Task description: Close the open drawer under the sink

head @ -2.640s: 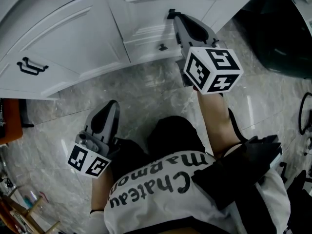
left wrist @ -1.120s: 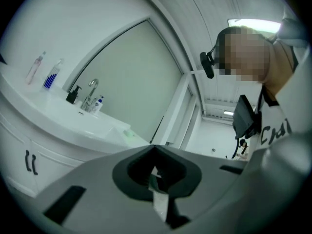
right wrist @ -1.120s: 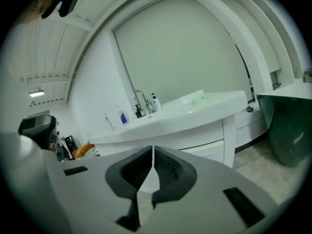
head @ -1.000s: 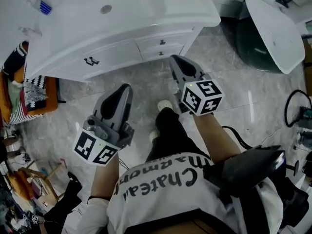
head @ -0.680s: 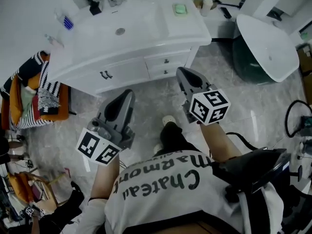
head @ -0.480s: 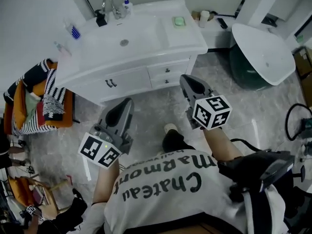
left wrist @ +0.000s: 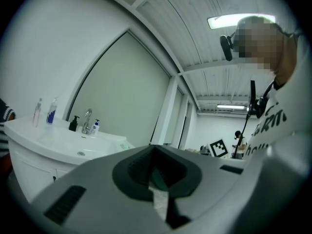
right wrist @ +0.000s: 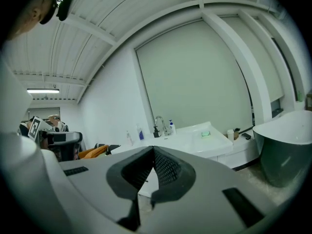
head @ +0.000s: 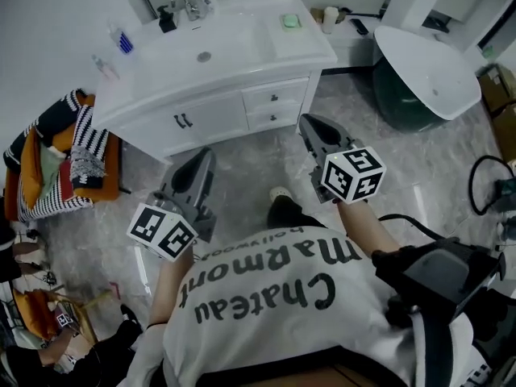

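The white sink cabinet [head: 242, 55] stands at the top of the head view. Its two small drawers [head: 275, 97] sit flush with the cabinet front, one above the other. My right gripper [head: 309, 122] hangs in the air in front of them, apart from the cabinet, shut with nothing between its jaws. My left gripper [head: 204, 155] is lower and to the left over the floor, also shut and empty. The right gripper [right wrist: 152, 149] has the cabinet [right wrist: 195, 140] beyond its tips. The left gripper [left wrist: 154, 147] points past the basin [left wrist: 63, 145].
A dark tub with a white rim [head: 427, 79] stands to the right of the cabinet. A seat piled with orange and striped cloth [head: 56, 168] is at the left. A black cable [head: 484, 185] lies on the grey marble floor [head: 242, 168] at the right. My foot [head: 278, 193] is between the grippers.
The right gripper has come back from the drawer front. Both grippers have risen and drawn away from the cabinet, which now looks smaller, with its whole top in view.
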Motion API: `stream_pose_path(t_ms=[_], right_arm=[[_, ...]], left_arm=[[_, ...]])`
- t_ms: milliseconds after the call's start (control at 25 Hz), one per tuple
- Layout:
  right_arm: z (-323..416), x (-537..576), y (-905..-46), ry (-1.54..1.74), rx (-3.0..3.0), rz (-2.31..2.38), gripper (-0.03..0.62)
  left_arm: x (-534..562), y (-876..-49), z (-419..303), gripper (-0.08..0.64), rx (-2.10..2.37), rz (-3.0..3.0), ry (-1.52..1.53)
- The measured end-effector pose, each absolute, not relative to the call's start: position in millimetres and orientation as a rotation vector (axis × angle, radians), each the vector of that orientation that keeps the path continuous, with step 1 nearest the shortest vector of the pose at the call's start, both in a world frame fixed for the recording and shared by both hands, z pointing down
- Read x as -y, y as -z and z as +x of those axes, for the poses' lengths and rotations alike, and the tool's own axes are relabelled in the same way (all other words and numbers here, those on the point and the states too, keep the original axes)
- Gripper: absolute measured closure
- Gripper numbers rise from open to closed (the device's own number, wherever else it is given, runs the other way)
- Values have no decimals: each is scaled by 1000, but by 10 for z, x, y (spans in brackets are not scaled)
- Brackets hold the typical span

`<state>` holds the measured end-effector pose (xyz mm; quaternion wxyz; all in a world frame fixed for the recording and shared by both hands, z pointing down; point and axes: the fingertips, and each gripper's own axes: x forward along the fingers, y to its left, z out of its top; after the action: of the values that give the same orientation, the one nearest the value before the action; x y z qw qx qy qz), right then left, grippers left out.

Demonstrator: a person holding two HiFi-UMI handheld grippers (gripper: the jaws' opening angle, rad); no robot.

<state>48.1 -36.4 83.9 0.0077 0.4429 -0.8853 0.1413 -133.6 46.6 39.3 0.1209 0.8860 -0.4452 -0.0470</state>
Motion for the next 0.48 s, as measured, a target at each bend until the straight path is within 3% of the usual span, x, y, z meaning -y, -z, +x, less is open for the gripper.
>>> stream_pose_path(t_ms=[480], right_arm=[[564,21,-1016,-506,2694,1428,581]], left_arm=[[-779,-531,-1375,552,1281,2571,135]])
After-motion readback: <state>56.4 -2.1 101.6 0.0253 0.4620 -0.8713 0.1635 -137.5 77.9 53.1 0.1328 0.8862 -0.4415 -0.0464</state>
